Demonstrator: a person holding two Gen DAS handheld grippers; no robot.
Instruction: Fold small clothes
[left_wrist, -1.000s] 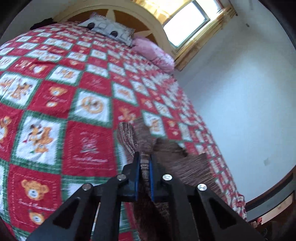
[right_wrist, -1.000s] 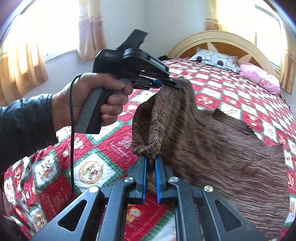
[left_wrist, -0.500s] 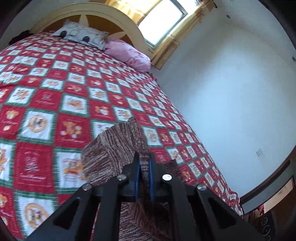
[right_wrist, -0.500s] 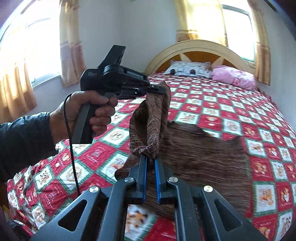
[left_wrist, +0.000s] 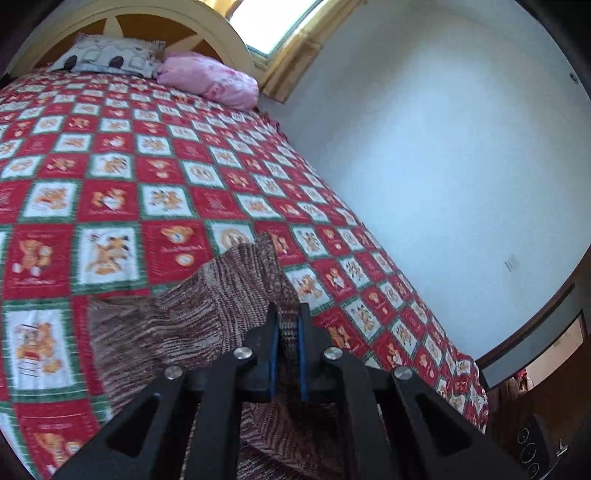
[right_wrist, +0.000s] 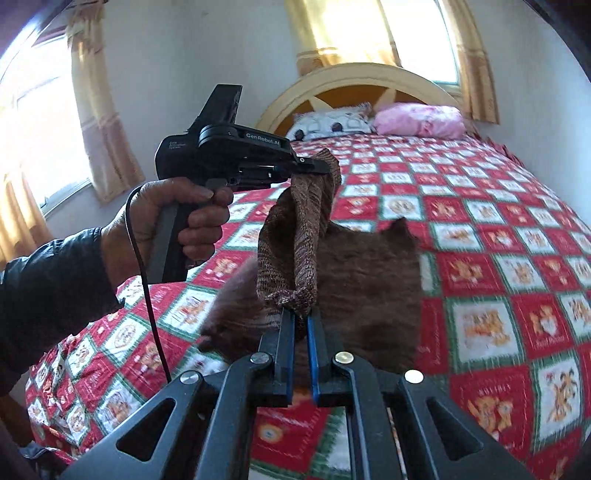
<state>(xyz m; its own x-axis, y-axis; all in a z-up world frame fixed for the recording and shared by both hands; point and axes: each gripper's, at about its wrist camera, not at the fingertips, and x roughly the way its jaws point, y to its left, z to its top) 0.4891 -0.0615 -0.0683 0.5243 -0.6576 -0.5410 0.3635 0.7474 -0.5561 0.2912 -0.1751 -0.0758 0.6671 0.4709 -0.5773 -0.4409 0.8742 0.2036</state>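
A brown knitted garment (left_wrist: 221, 306) lies partly on the red patchwork bedspread (left_wrist: 110, 192), its near edge lifted. My left gripper (left_wrist: 288, 310) is shut on a fold of that edge. In the right wrist view the left gripper (right_wrist: 317, 166), held by a hand (right_wrist: 184, 210), grips the top of a hanging strip of the garment (right_wrist: 365, 288). My right gripper (right_wrist: 301, 314) pinches the strip's lower end, and its jaws are closing on the knit between them. The rest of the garment trails blurred behind the strip.
A patterned pillow (left_wrist: 107, 59) and a pink pillow (left_wrist: 210, 77) lie at the arched headboard (right_wrist: 354, 77). A white wall (left_wrist: 443, 166) runs along the bed's right side. Curtained windows (right_wrist: 92, 122) stand left and behind. A dark speaker (left_wrist: 535, 446) sits low right.
Both grippers have carried the garment's lifted edge sideways across the bed. The body of the garment dragged after them, and the strip between the grippers now hangs more upright.
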